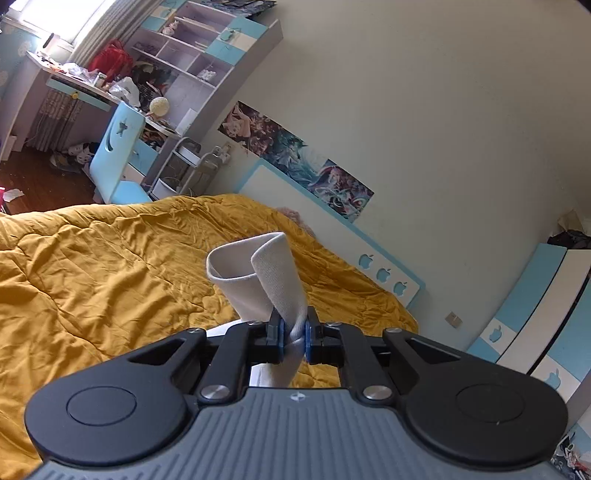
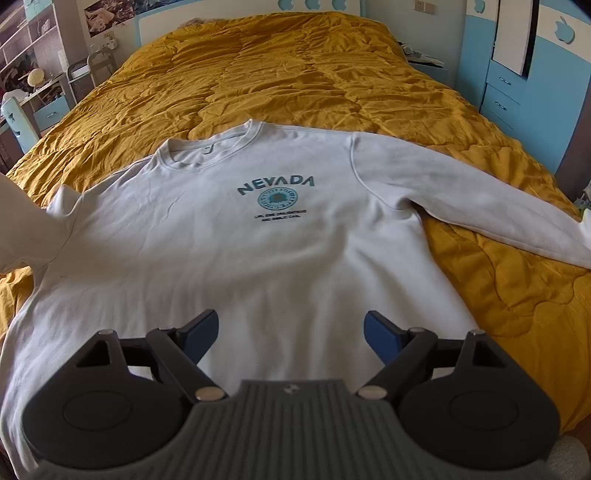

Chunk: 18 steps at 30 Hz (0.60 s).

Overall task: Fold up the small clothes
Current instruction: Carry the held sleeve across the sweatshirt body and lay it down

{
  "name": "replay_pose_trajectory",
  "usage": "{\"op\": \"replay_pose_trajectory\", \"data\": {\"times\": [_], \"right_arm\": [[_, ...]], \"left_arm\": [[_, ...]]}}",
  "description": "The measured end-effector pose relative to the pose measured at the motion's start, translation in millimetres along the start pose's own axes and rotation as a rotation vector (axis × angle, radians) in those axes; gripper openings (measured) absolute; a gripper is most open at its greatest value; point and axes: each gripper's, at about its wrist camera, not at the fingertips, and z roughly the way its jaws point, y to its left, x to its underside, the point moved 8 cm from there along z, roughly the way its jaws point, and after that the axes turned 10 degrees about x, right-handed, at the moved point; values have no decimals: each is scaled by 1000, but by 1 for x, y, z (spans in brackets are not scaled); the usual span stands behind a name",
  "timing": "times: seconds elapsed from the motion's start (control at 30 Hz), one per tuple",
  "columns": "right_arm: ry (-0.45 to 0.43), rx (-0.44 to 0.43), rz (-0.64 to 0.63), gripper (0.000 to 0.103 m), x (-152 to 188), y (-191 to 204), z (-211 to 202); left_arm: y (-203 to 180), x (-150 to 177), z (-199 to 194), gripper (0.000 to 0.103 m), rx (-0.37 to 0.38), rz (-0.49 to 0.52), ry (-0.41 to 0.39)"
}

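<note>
We work over a bed covered by a mustard-yellow quilt (image 2: 295, 74), wrinkled and stitched in large panels, that fills most of both views. At its far end stands a white headboard (image 2: 207, 14) trimmed in light blue with apple cut-outs. In the left wrist view, the far left of the room holds a blue-and-white shelf unit (image 1: 199, 48), a cluttered desk (image 1: 74, 81) under a bright window, and one blue chair (image 1: 118, 155) with a moon and star cut into its back. A strip of posters (image 1: 295, 158) runs along the pale wall above the headboard. On the right stands a blue-and-white wardrobe (image 2: 517, 55).

One white sweatshirt (image 2: 229, 251) lies face up on the quilt, collar far, hem near, printed with "NEVADA". Its right sleeve (image 2: 480, 199) stretches out flat toward the right edge, where the cuff is cut off. Its left sleeve rises off the left edge of the right wrist view.

Our left gripper (image 1: 293, 339) is clamped on the sleeve cuff (image 1: 258, 273), which curls upward in the air above the quilt; the rest of that sleeve is hidden beneath the tool. Our right gripper (image 2: 290, 332) hovers over the near hem, its two fingers (image 2: 382, 334) wide apart and holding nothing. The small print under the logo is too blurred to read.
</note>
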Motion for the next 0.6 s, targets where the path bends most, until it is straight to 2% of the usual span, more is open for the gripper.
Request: {"op": "replay_pose_trajectory", "data": {"times": [0.13,0.3,0.4,0.47,0.5,0.53,0.57,0.6], "right_arm": [[13,-48,104,82,9,-39,6],[33,-59,181,82,23,-77,13],[39,-61,217,82,30,-93,14],[42,-71,243,82,34,-101,14],[43,-77,256,82,35,-105,14],[44,-84,266,82,36,-107,14],[45,-90,272,82,37,-109,14],[46,-91,273,82,38,-109,14]], "left_arm": [[-52,33,36,10,51,40,51],[-114,84,75,10,171,28,142],[-152,127,94,10,238,28,206],[-172,160,106,11,283,21,278],[-181,176,110,15,313,21,324],[-191,195,113,26,355,26,381],[-203,220,116,52,411,44,474],[-210,240,114,65,459,65,544]]}}
